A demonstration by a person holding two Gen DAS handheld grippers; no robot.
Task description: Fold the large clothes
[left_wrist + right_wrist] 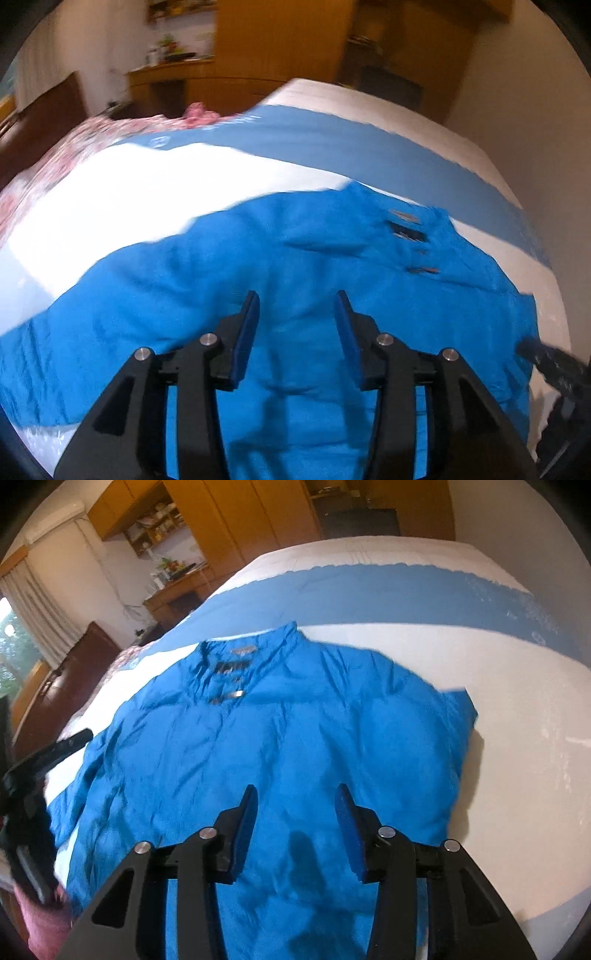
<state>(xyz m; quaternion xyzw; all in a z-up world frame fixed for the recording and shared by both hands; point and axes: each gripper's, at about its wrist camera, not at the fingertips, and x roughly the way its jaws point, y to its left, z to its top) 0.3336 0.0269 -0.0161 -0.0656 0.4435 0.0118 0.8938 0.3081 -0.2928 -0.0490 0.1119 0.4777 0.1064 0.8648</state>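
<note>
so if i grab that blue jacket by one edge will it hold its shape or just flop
Likely flop: the blue jacket lies limp and creased on the bed, so a lifted edge would probably drape. Its sheen suggests slick fabric that may slip in the fingers. It looks puffy, so probably light for its size.

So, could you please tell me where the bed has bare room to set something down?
The white strip between the blue jacket and the bedspread's blue band is free, as is the white area right of the jacket. The left side is crowded: floral fabric and the left tongs.
</note>
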